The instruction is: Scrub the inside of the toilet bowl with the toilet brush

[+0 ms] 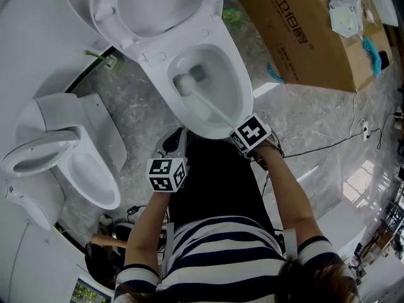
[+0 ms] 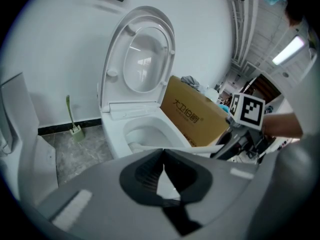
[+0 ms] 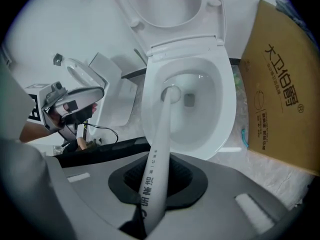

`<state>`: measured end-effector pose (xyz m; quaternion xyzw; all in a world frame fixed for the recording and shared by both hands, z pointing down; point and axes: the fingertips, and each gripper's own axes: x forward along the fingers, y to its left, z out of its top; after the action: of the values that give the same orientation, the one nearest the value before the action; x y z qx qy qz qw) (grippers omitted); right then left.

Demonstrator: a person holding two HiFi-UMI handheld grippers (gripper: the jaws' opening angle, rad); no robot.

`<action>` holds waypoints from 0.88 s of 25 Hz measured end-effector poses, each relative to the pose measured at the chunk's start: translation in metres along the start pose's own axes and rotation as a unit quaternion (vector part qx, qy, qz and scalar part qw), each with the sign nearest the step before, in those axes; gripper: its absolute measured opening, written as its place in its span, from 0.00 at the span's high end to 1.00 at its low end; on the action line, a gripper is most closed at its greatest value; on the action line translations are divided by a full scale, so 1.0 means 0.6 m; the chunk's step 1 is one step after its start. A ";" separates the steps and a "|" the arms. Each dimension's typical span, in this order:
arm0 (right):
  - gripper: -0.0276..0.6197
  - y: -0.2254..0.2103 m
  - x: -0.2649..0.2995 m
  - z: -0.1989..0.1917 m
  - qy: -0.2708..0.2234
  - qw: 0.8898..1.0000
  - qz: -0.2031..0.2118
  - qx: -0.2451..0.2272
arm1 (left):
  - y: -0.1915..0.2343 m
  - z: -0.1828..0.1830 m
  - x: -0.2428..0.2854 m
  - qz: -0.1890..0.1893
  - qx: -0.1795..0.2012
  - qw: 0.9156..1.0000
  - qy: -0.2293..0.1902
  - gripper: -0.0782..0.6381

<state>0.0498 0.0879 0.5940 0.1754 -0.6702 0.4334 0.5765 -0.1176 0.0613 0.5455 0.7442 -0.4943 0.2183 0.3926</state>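
A white toilet stands with its lid (image 1: 154,5) up, its bowl rim (image 1: 243,84) below. The white toilet brush handle (image 1: 211,108) slants into the bowl, and the brush head (image 1: 185,83) rests against the inner wall at the left. My right gripper (image 1: 247,136) is shut on the handle's near end just over the front rim. In the right gripper view the handle (image 3: 160,144) runs from the jaws to the brush head (image 3: 171,94) inside the bowl (image 3: 222,109). My left gripper (image 1: 169,169) hangs left of the bowl's front. Its tips (image 2: 162,156) meet on nothing.
A second white toilet (image 1: 63,163) stands to the left against the wall. A large cardboard box (image 1: 309,30) lies right of the toilet. A small green holder (image 1: 107,60) sits by the wall. Cables (image 1: 328,145) trail over the marble floor at right.
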 end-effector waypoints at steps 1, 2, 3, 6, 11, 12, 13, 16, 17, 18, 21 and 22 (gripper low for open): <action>0.87 -0.002 0.002 0.007 -0.007 1.000 0.001 0.006 | 0.001 0.001 0.002 0.001 -0.001 1.000 0.000 0.89; 0.87 -0.003 0.004 0.014 -0.014 1.000 0.001 0.012 | 0.002 0.003 0.003 0.001 -0.001 1.000 -0.001 0.89; 0.87 -0.005 0.005 0.021 -0.021 1.000 0.001 0.017 | 0.002 0.005 0.005 0.001 -0.001 1.000 -0.001 0.89; 0.87 -0.008 0.010 0.036 -0.038 0.999 -0.003 0.030 | 0.001 0.010 0.010 -0.002 0.000 1.000 -0.004 0.89; 0.87 -0.017 0.012 0.049 -0.071 0.996 -0.008 0.056 | -0.005 0.014 0.014 -0.005 0.003 1.000 -0.005 0.89; 0.87 -0.020 0.011 0.051 -0.080 0.995 -0.008 0.066 | -0.005 0.014 0.014 -0.005 0.003 1.000 -0.004 0.89; 0.87 -0.023 0.010 0.053 -0.090 0.993 -0.008 0.077 | -0.005 0.014 0.014 -0.005 0.004 1.000 -0.004 0.89; 0.87 -0.036 0.005 0.056 -0.109 0.988 -0.011 0.105 | -0.004 0.012 0.014 -0.004 0.004 1.000 -0.002 0.89; 0.87 -0.040 0.005 0.056 -0.112 0.987 -0.013 0.111 | -0.003 0.012 0.014 -0.004 0.005 1.000 -0.001 0.89; 0.87 -0.045 0.004 0.054 -0.114 0.987 -0.017 0.116 | -0.003 0.011 0.014 -0.004 0.005 1.000 -0.001 0.89; 0.87 -0.056 0.004 0.047 -0.122 0.983 -0.024 0.137 | -0.004 0.009 0.015 -0.004 0.006 1.000 0.000 0.89; 0.87 -0.059 0.004 0.043 -0.124 0.981 -0.024 0.145 | -0.006 0.009 0.016 -0.005 0.006 1.000 -0.001 0.89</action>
<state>0.0591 0.0482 0.6108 0.3251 -0.6621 0.4869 0.4679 -0.1108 0.0525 0.5477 0.7494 -0.4892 0.2190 0.3888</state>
